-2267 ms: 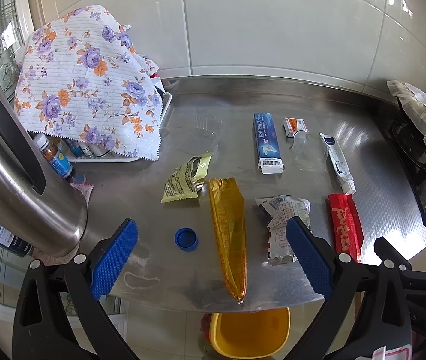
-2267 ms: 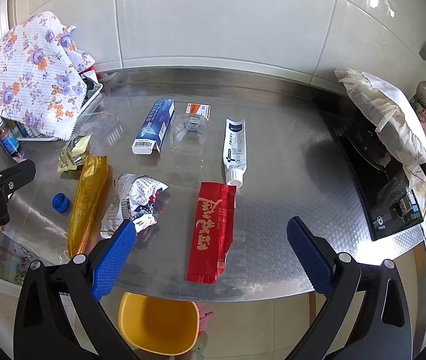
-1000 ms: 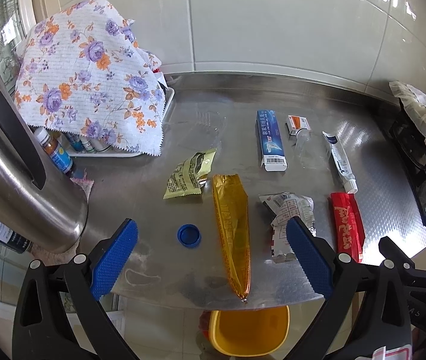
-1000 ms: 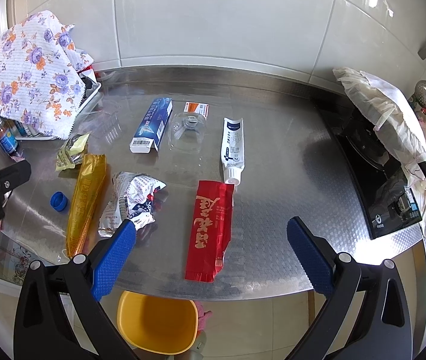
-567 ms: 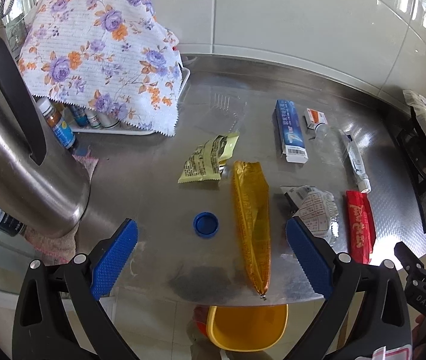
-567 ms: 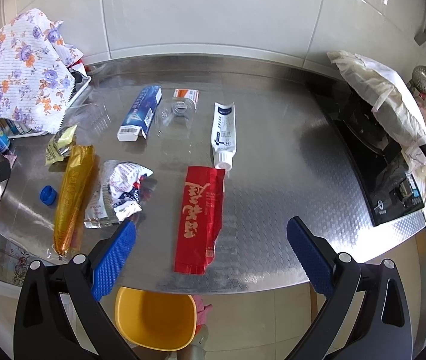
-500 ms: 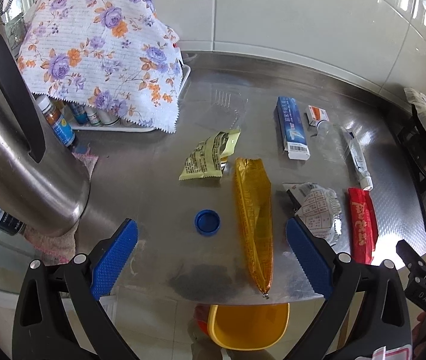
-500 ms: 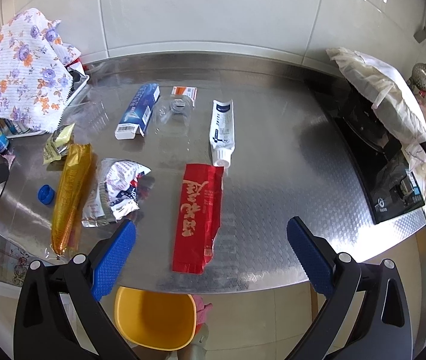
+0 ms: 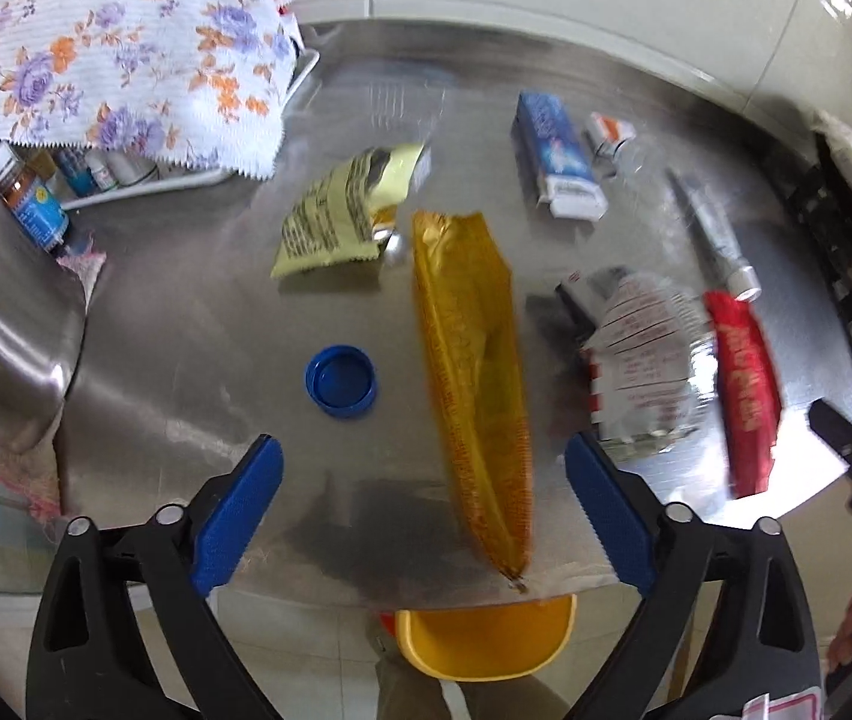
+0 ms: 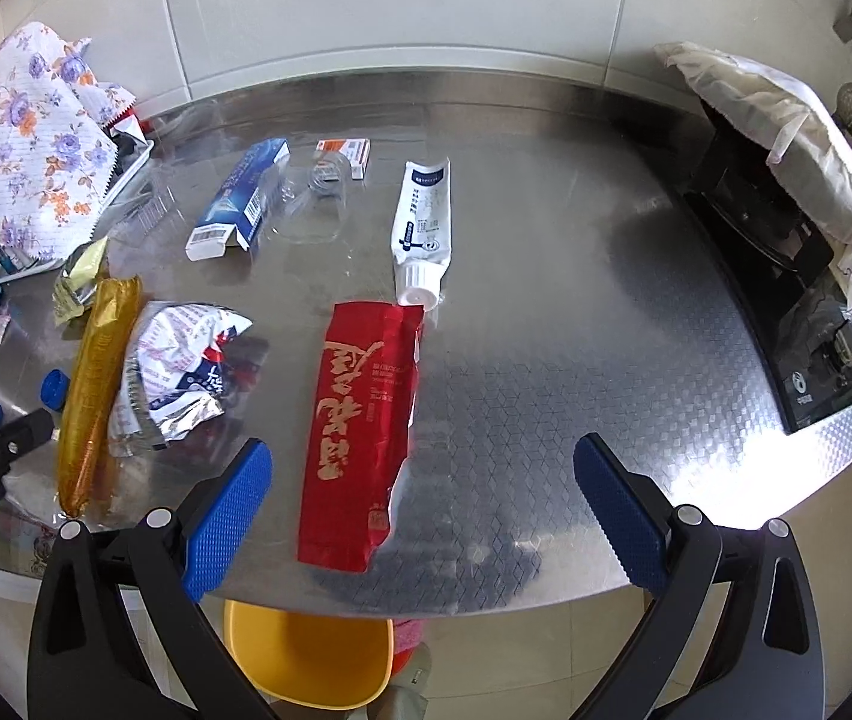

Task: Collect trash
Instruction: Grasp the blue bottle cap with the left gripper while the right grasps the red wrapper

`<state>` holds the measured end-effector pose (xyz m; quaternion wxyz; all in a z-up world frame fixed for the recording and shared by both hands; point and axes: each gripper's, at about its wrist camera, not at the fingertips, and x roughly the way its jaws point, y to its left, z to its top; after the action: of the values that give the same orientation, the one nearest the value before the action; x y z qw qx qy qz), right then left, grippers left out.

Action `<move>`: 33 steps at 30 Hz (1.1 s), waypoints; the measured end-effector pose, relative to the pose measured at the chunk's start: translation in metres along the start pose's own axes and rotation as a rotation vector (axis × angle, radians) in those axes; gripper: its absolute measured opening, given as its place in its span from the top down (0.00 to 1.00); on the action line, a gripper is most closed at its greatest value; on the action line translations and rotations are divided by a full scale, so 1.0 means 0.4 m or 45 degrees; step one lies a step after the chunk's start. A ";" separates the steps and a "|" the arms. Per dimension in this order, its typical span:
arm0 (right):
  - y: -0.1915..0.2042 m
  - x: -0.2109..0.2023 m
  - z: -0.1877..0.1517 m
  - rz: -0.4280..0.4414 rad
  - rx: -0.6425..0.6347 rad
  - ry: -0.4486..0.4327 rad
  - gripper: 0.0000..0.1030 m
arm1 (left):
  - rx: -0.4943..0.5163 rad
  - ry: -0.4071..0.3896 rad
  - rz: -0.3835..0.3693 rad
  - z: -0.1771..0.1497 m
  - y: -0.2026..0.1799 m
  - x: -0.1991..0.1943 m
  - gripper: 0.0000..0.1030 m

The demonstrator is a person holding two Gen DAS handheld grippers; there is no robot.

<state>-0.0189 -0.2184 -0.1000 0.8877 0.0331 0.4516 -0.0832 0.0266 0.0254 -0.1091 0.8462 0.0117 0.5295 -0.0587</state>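
Observation:
Trash lies spread on the steel counter [image 9: 198,312]. My left gripper [image 9: 423,492] hovers over the near edge with its jaws closing. The lower end of a long gold wrapper [image 9: 474,396] lies between them, untouched. A blue bottle cap [image 9: 341,381] and a yellow-green packet [image 9: 342,210] sit further left. My right gripper [image 10: 423,480] is open above a red wrapper [image 10: 366,432], not touching it. A crumpled silver wrapper [image 10: 180,372] lies left of the red one. Behind are a toothpaste tube [image 10: 423,222] and a blue box [image 10: 240,198].
A yellow bin [image 10: 312,654] stands on the floor below the counter's front edge. A floral cloth [image 9: 126,48] covers a tray of bottles at the back left. A steel kettle [image 9: 0,324] is at the far left. A stove [image 10: 786,252] with a cloth is at the right.
Both grippers have come down closer to the counter, so the wrappers look larger. The left gripper's fingers stand slightly narrower than before. Nothing has been picked up.

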 end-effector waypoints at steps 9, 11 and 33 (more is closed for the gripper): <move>-0.010 0.034 0.013 -0.003 0.018 -0.018 0.06 | -0.127 -0.049 0.036 0.035 0.096 0.055 0.22; -0.007 0.048 0.016 0.001 0.015 -0.004 0.10 | -0.127 -0.028 0.036 0.043 0.106 0.079 0.27; 0.037 0.149 0.000 0.031 -0.041 0.059 0.43 | 0.013 -0.064 0.111 0.063 0.095 0.107 0.70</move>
<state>0.0184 -0.2109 -0.1484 0.8783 0.0263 0.4731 -0.0642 0.0720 0.0573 -0.1379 0.8610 0.0376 0.5067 -0.0246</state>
